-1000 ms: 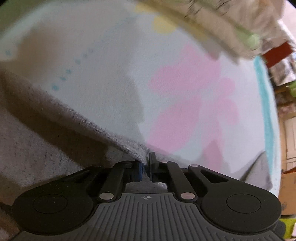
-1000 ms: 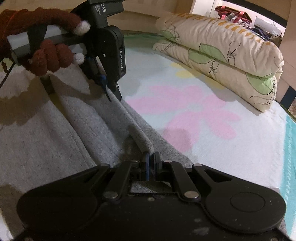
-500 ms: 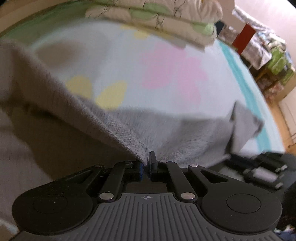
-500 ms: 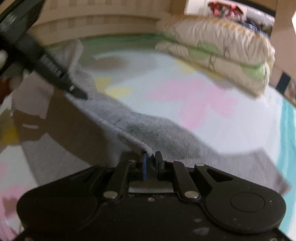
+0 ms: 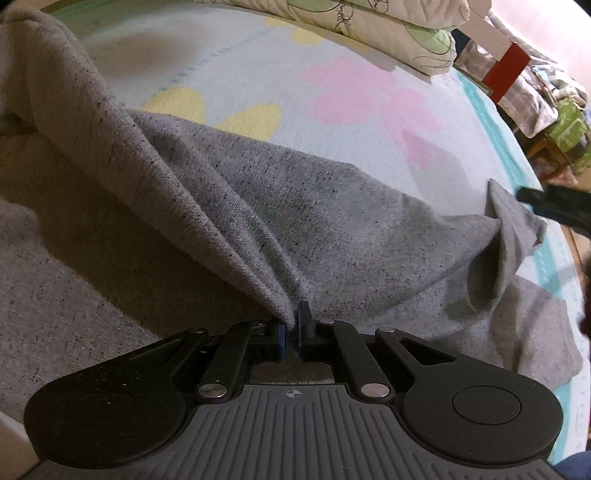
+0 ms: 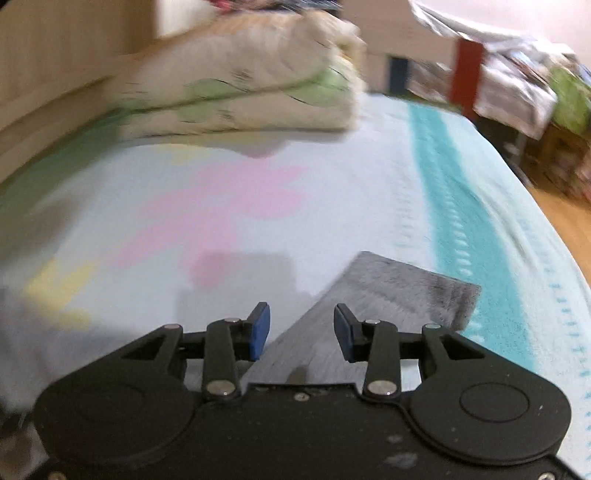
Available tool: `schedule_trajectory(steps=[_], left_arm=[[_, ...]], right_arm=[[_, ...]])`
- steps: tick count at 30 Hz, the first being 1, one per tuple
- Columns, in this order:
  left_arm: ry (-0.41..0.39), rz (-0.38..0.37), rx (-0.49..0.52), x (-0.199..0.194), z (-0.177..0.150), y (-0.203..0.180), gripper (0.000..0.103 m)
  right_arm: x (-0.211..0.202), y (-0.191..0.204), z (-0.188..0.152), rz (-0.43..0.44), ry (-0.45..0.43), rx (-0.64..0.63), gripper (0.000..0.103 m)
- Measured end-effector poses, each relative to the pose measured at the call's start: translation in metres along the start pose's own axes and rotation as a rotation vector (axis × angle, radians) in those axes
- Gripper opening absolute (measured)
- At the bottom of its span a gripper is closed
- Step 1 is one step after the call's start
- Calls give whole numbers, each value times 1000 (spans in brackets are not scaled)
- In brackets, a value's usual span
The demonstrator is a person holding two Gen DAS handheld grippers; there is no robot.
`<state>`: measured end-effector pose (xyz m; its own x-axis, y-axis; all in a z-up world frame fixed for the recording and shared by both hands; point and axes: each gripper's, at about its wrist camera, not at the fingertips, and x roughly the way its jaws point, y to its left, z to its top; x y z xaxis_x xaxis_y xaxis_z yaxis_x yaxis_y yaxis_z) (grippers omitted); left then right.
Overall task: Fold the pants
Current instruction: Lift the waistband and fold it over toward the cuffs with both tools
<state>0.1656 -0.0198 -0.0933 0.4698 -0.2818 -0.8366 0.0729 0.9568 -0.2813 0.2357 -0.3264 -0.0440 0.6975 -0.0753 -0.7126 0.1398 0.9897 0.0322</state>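
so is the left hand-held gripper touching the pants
Touching. In the left wrist view, the left hand-held gripper has its jaws shut on a fold of the grey pants, with the cloth pinched between the pads and rising from them.

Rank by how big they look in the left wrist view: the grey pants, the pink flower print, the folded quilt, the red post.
1. grey pants, though nearest the camera
2. pink flower print
3. folded quilt, cut off by the frame, so unsure against the flower
4. red post

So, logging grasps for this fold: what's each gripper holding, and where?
Left gripper pinches the grey pants at a folded edge. Right gripper is open, holding nothing.
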Motion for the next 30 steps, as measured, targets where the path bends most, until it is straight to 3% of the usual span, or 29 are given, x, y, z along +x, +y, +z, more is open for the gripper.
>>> schedule_trajectory(steps=[3,8,10,11,12,14,18,21,23,25,30], left_arm=[[-1,0,2,-2,-5,1,6],[0,-1,-4,-4,-8,3,6],[-1,-1,-8,-2,-7,2,6],[-3,0,-4,-3,-6,2,5],[-6,1,-1,-3,-6,2,5],[-32,-6,3,-13,-5,3,4],[-135,-24,33,-43,4,-4,4],[-227,-27,68,-73,6,-12,4],[-272,-30,97,-88,-1,-15,4],[-260,-30,118,-91,-13,-17,4],[-98,4,120,-60,-52,-13,4]], right_arm=[[45,9,14,-83,69,51,41],[83,11,18,-244,188,74,40],[82,9,19,-256,188,70,28],[80,7,21,-243,200,72,2],[75,4,24,-219,205,79,3],[52,-10,28,-177,168,114,3],[-27,-49,41,-97,-34,200,3],[-103,-90,27,-56,-163,286,3],[-136,-114,6,-58,-175,344,3],[-148,-132,-24,-54,-113,393,3],[-112,-157,-101,-92,198,490,3]])
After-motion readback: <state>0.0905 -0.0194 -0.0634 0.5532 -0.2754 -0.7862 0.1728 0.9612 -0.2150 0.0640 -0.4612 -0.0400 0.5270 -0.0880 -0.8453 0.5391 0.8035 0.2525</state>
